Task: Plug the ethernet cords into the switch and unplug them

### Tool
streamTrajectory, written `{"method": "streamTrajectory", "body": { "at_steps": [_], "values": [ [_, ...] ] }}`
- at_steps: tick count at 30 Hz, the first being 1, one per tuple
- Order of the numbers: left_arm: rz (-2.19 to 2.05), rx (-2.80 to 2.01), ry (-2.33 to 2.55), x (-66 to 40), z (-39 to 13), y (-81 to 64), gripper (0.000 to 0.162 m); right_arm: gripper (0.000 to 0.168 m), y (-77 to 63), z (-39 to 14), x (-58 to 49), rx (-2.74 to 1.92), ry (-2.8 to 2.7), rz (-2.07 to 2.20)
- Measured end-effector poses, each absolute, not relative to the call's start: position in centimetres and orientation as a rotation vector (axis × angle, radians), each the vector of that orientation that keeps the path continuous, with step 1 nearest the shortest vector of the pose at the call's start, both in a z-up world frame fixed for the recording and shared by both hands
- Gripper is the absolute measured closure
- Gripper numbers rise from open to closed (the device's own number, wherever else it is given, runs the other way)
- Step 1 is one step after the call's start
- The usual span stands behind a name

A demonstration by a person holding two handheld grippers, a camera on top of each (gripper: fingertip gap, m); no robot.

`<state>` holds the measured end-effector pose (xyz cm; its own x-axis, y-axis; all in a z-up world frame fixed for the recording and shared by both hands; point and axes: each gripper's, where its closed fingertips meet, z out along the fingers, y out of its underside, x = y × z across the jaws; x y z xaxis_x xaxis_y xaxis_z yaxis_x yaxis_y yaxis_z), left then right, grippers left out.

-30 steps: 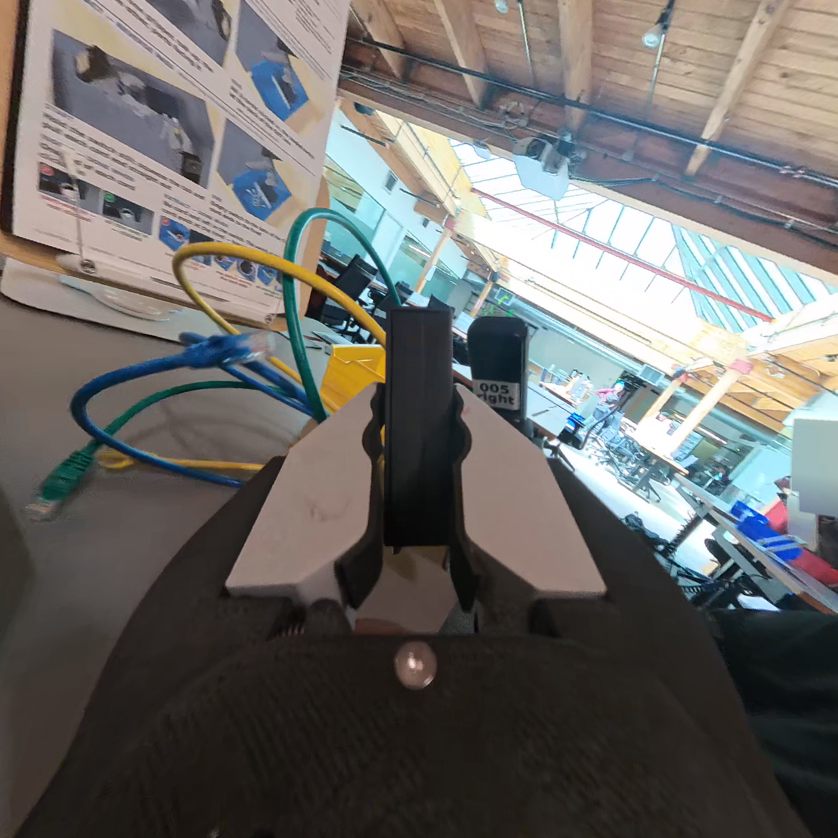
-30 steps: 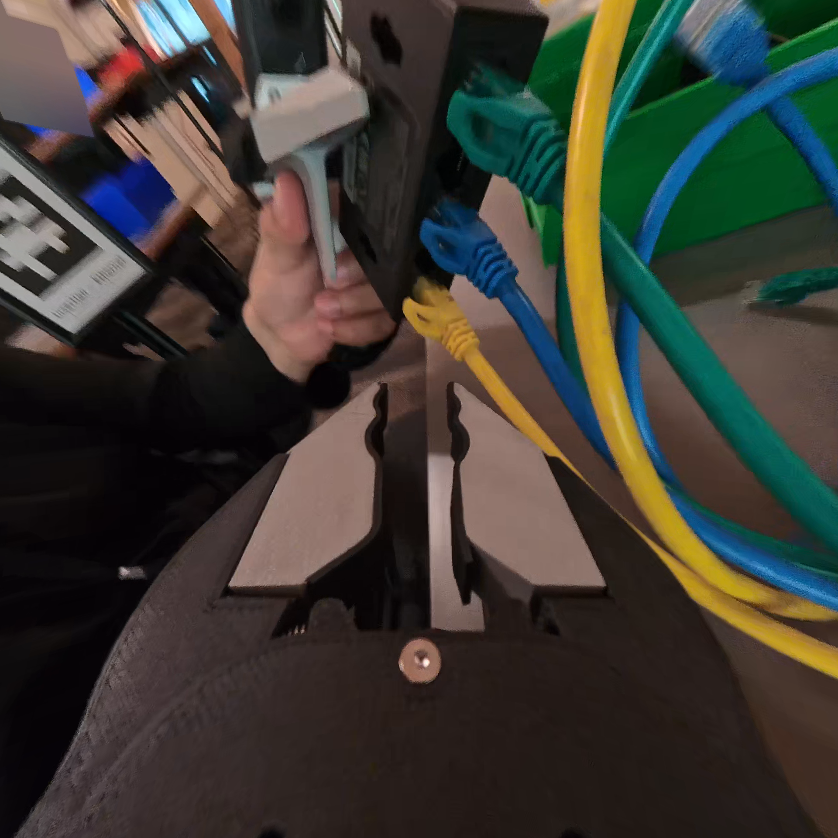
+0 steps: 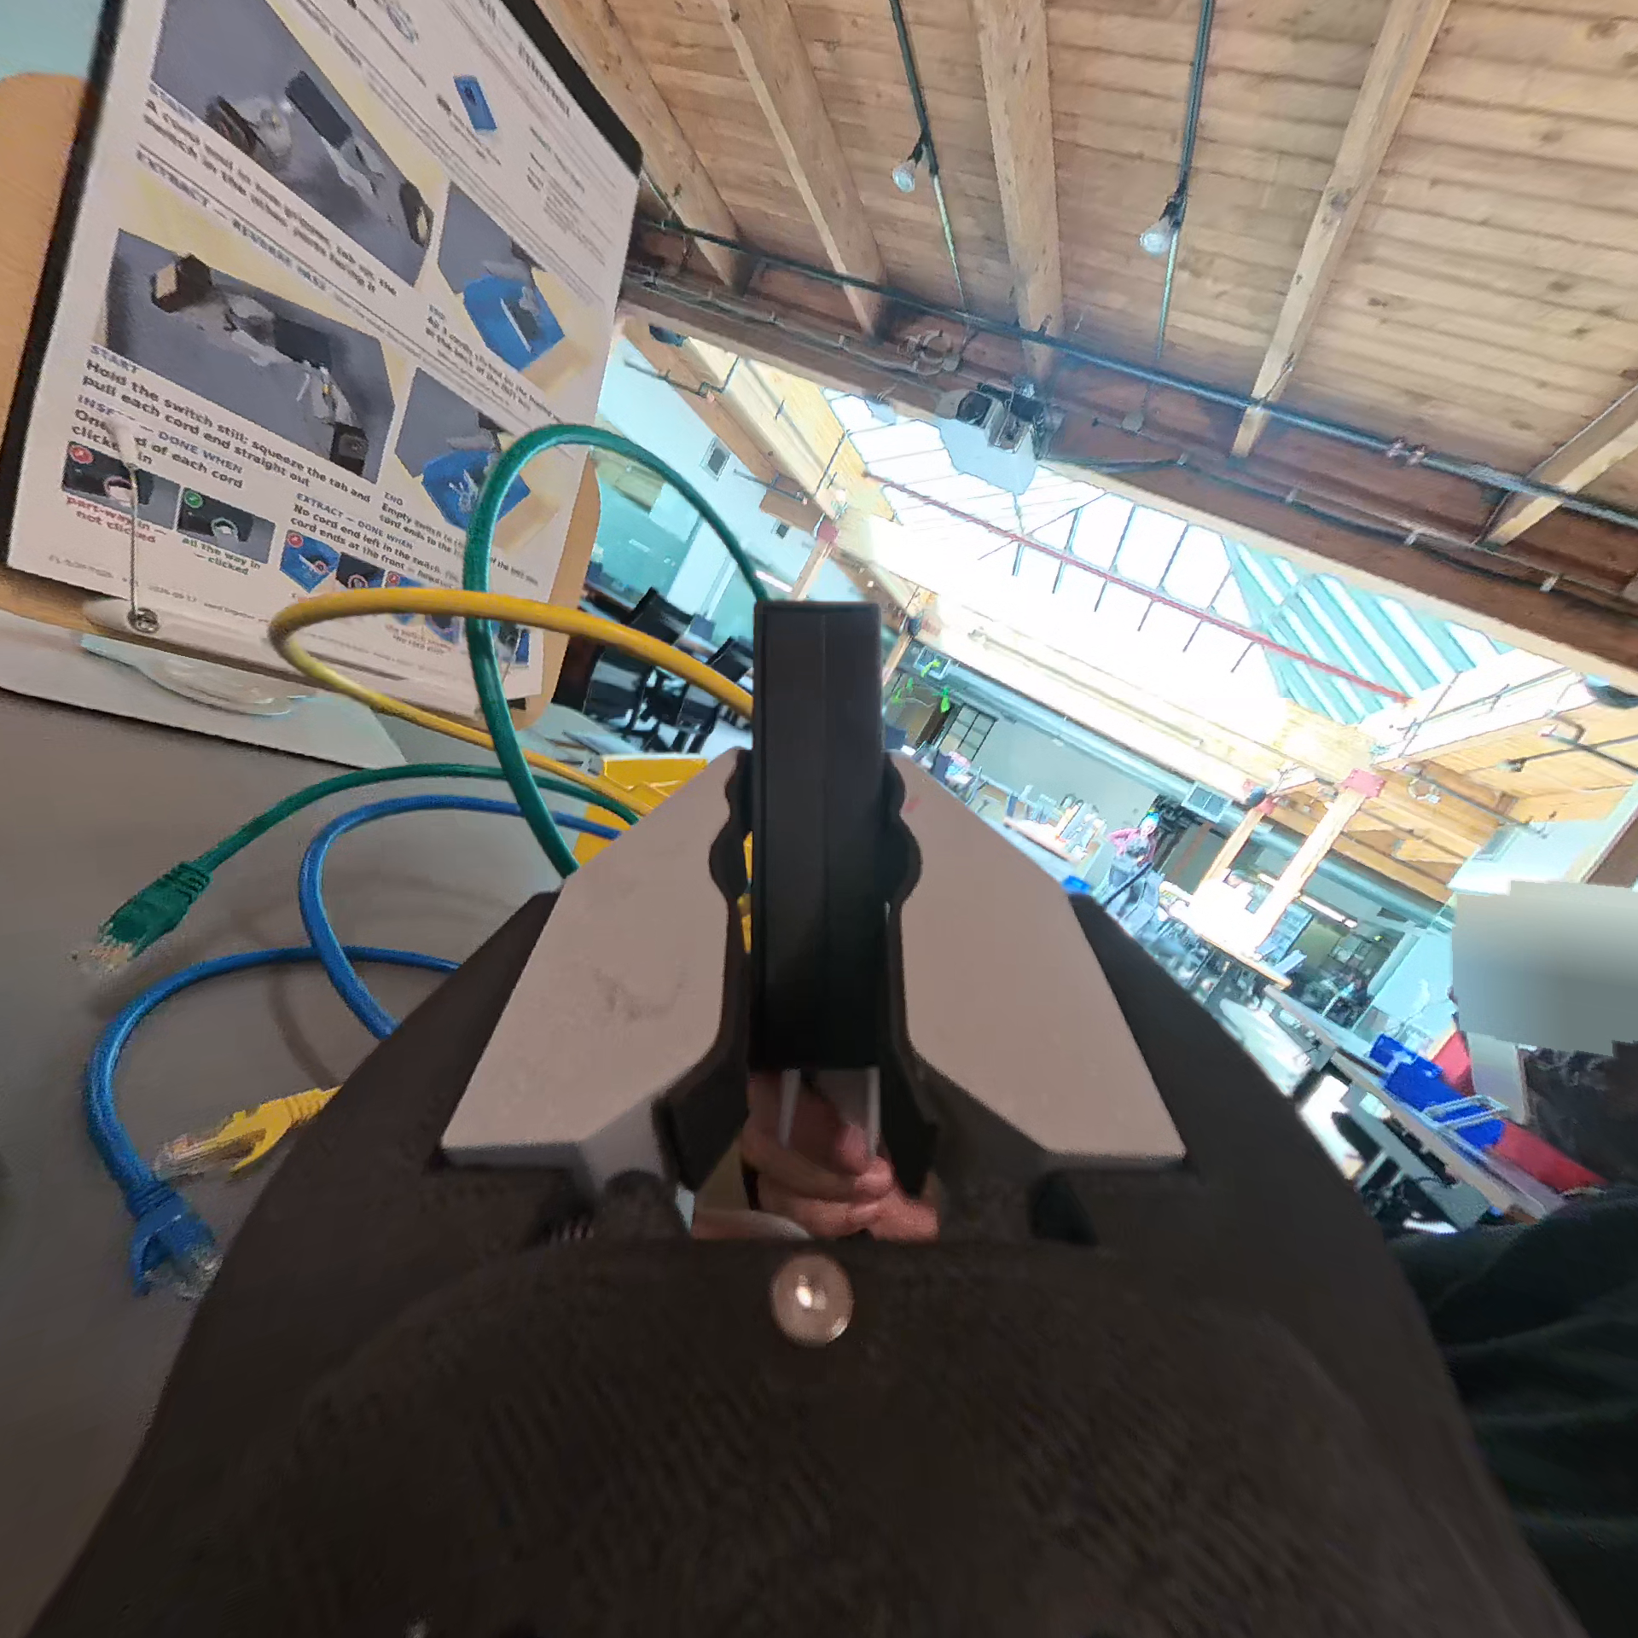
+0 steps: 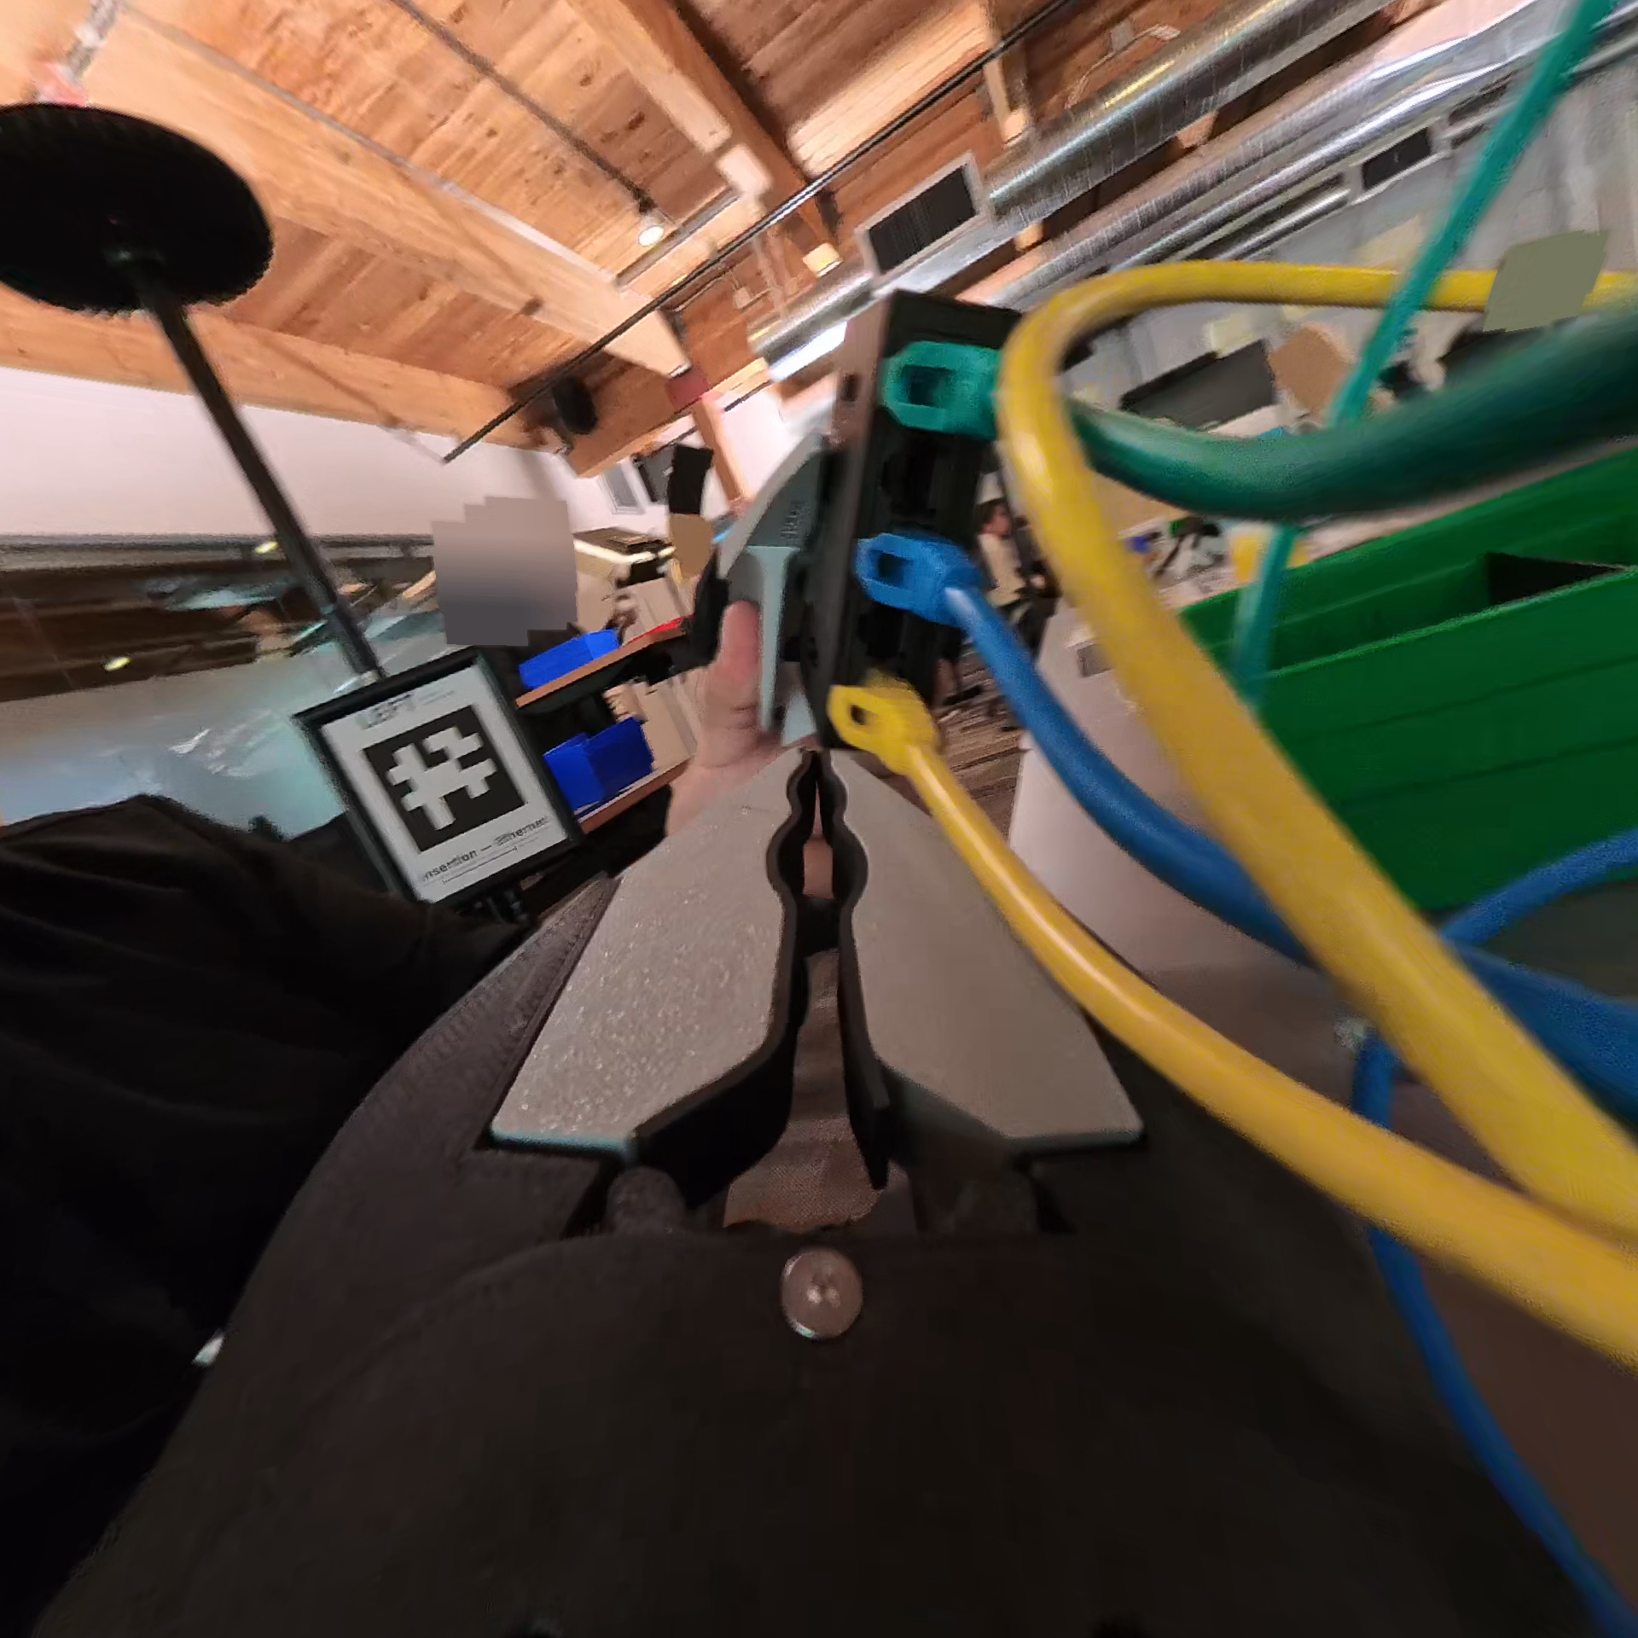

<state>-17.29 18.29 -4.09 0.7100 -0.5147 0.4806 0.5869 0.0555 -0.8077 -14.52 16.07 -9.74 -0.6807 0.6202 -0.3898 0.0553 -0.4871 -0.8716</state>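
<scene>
Swung upward since a second ago, right claw (image 4: 820, 780) pinched nearly together on nothing, just below the switch (image 4: 895, 532). Left claw (image 3: 815, 798) clamped on that black switch, held edge-up above the counter (image 3: 106, 815). Green (image 4: 931, 386), blue (image 4: 913, 567), yellow plugs (image 4: 877, 713) seated in it. Farther off, loose ends on the counter: yellow (image 3: 239, 1139), blue (image 3: 164, 1228), green (image 3: 155, 904).

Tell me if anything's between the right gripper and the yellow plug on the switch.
Nothing visible blocks it. The right gripper, fingers nearly closed and empty, sits just below the yellow plug in the switch. The yellow cord trails along its right side, not across it.
</scene>
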Motion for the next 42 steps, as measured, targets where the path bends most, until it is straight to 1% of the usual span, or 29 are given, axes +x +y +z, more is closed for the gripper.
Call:
{"method": "streamTrajectory", "body": {
  "at_steps": [1,3,5,7,9,10,11,12,13,14,23,29,37,42],
  "values": [
    [-0.848,-1.239,-0.075,-17.7,-3.8,17.8,0.136,0.168,16.5,-10.0,-14.9,-1.027,-1.305,2.191],
    [-0.851,-1.227,-0.098,-18.4,-3.9,17.4,0.137,0.168,17.1,-10.4,-15.1,-1.021,-1.274,2.161],
    [-0.843,-1.233,-0.106,-18.5,-4.3,17.2,0.136,0.150,17.1,-10.4,-15.1,-1.017,-1.271,2.164],
    [-0.835,-1.236,-0.105,-18.4,-4.7,17.2,0.136,0.148,17.2,-10.7,-15.5,-1.045,-1.276,2.133],
    [-0.827,-1.263,-0.093,-18.0,-5.3,17.6,0.136,0.141,17.7,-10.7,-15.6,-1.056,-1.244,2.120],
    [-0.826,-1.275,-0.089,-17.8,-5.6,17.8,0.137,0.140,18.0,-10.4,-15.4,-1.044,-1.209,2.133],
    [-0.836,-1.292,-0.086,-17.6,-6.0,17.9,0.137,0.143,18.5,-10.0,-15.1,-1.024,-1.170,2.153],
    [-0.858,-1.309,-0.082,-17.3,-6.3,18.1,0.137,0.150,18.9,-9.7,-14.7,-1.009,-1.137,2.169],
    [-0.895,-1.334,-0.070,-16.8,-6.8,18.3,0.137,0.164,19.4,-9.4,-14.4,-0.997,-1.103,2.180],
    [-0.928,-1.366,-0.057,-16.3,-7.4,18.5,0.136,0.168,19.9,-9.3,-14.1,-0.988,-1.077,2.182],
    [-1.011,-1.538,0.075,-16.6,-9.4,17.9,0.135,0.168,19.4,-9.9,-14.5,-1.009,-1.145,2.080],
    [-0.938,-1.717,0.244,-16.3,-11.0,16.2,0.129,0.168,18.4,-10.1,-14.7,-0.992,-1.218,2.058],
    [-1.012,-1.693,0.249,-15.9,-11.4,16.1,0.131,0.168,18.3,-10.0,-14.5,-0.970,-1.243,1.997],
    [-0.957,-1.721,0.218,-16.1,-12.3,16.7,0.128,0.168,18.6,-10.5,-14.8,-0.974,-1.335,1.928]
  ]
}}
